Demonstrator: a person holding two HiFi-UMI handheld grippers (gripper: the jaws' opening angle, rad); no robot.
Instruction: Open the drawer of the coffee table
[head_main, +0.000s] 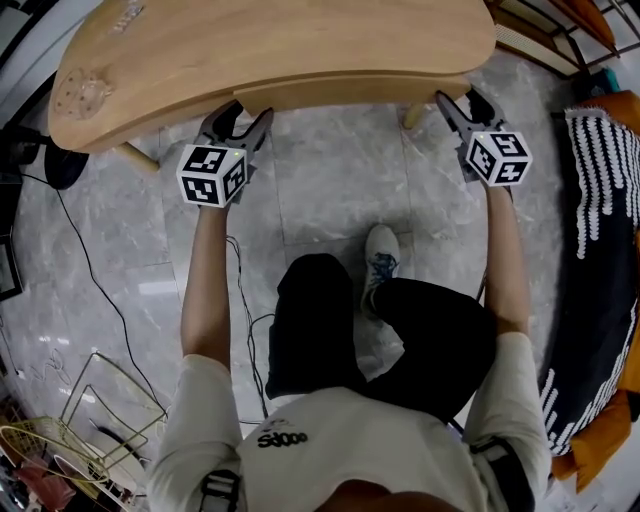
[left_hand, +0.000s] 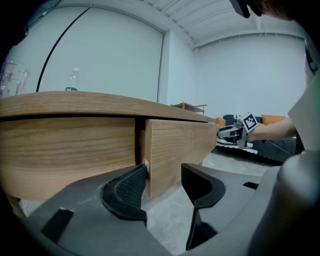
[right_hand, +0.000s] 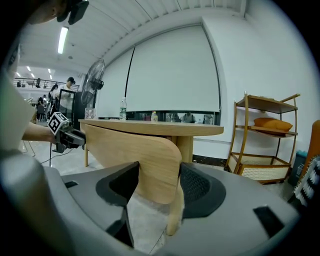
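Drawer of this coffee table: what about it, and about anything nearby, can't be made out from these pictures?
- Inside of the drawer: head view, the tabletop covers it; only its front shows, as a strip.
- Label on the bottle: left gripper view, too small to read.
- Part of the glass: left gripper view, cut off by the dark left edge.

In the head view the bench spans the top of the frame and the drawer juts from under its lower edge at centre, with the left gripper at the drawer's left end and the right gripper at its right end. The left end lies between the left fingers, against one and clear of the other; the right end fills the gap between the right fingers.
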